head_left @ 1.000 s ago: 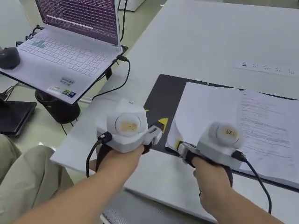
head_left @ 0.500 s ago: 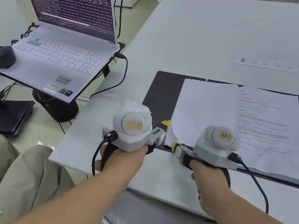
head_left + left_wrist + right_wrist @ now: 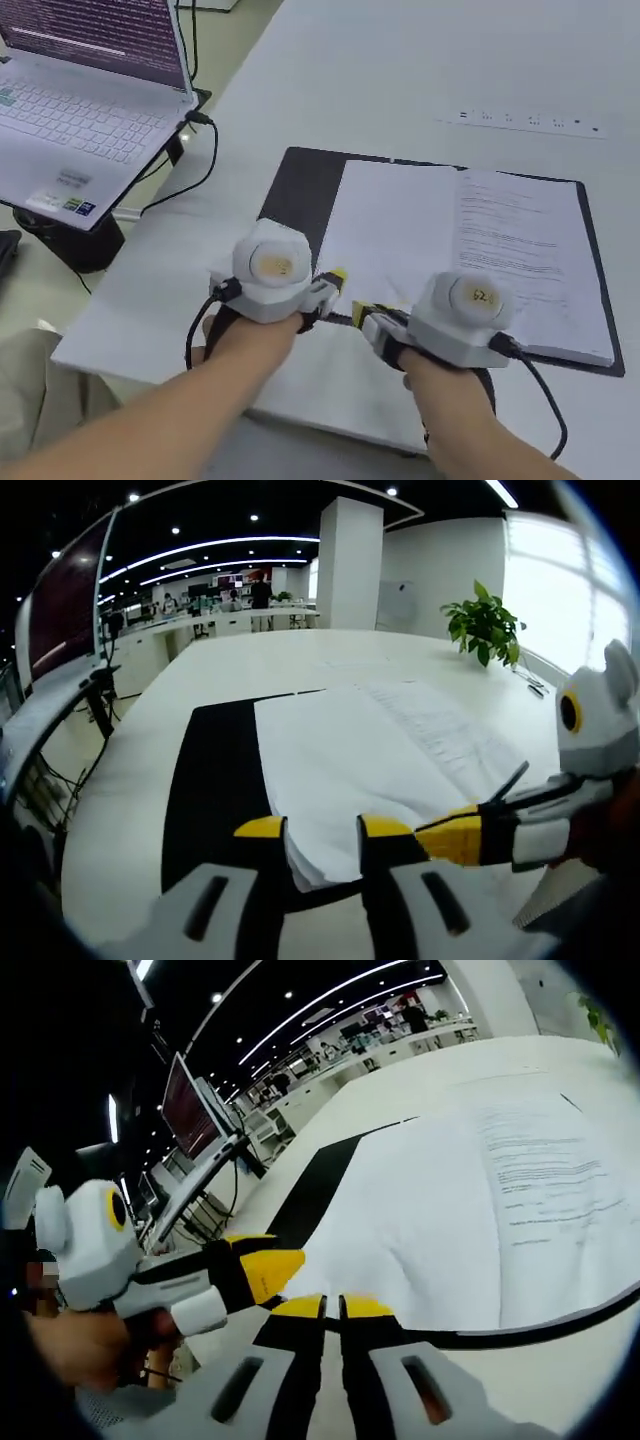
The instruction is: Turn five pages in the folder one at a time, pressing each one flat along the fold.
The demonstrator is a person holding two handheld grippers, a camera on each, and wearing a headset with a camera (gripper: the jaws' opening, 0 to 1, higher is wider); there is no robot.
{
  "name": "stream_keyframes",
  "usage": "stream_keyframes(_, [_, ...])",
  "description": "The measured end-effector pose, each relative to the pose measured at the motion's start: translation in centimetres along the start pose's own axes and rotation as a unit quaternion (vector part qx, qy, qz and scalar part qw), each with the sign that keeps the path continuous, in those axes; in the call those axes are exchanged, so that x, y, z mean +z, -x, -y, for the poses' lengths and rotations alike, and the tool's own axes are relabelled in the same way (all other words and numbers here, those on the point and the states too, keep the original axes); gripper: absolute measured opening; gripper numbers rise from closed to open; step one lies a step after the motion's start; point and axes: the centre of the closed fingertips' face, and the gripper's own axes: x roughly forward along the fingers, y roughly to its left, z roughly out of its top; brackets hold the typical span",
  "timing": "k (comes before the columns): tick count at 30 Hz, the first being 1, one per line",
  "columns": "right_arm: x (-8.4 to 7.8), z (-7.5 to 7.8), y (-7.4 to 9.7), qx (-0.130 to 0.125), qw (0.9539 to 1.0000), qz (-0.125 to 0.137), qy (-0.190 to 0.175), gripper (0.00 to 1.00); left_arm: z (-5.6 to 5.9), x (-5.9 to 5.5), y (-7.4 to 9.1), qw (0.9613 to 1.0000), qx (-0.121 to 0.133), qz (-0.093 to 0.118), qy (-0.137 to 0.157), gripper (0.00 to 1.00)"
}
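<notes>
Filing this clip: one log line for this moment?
folder open flat | left gripper open, at blank page corner | right gripper shut, at folder's near edge

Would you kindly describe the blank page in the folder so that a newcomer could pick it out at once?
On the big white table lies an open black folder. The blank page is the white sheet on the half nearer the laptop, its near corner at the open left gripper. Unlike the printed page beside it, it carries no text.
</notes>
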Motion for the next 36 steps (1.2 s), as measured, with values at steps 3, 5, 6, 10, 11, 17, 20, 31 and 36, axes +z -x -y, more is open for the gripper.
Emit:
stream_keyframes(3, [1.3,1.7,0.8,-0.016,0.9997,0.017,-0.008,0.0,0.5,-1.0,-0.2,0.9999,-0.002,-0.012,-0.005,0.26])
stream_keyframes(5, [2.0,2.7,1.1,-0.022,0.9992,0.027,-0.019,0.0,0.8,-1.7,-0.4,0.9998,-0.003,-0.021,-0.006,0.26])
stream_keyframes(6, [2.4,3.3,1.1,-0.027,0.9989,0.031,-0.021,0.0,0.9,-2.2,-0.5,0.9996,-0.001,-0.026,-0.006,0.26])
stream_keyframes(10, [3.2,4.7,1.1,-0.035,0.9985,0.036,-0.023,0.0,0.6,-3.5,-0.5,0.9991,0.013,-0.04,-0.01,0.27])
stream_keyframes(11, [3.5,5.0,1.1,-0.037,0.9984,0.039,-0.02,0.0,0.5,-3.8,-0.4,0.9989,0.015,-0.044,-0.01,0.27])
stream_keyframes(17, [5.8,7.0,0.1,-0.042,0.9974,0.058,-0.003,0.0,0.4,-3.9,-0.2,0.9993,0.023,-0.023,-0.019,0.25])
stream_keyframes(20, [6.3,7.8,-0.8,-0.043,0.9973,0.06,0.006,0.0,0.3,-3.8,-0.3,0.9994,0.023,-0.018,-0.018,0.25])
stream_keyframes(31, [7.3,10.0,-3.6,-0.053,0.9946,0.055,0.07,0.0,0.2,-3.9,-0.5,0.9995,0.022,-0.009,-0.021,0.25])
stream_keyframes(36, [8.2,10.3,-4.1,-0.059,0.9935,0.066,0.072,0.0,0.2,-3.9,-0.7,0.9996,0.023,-0.006,-0.016,0.25])
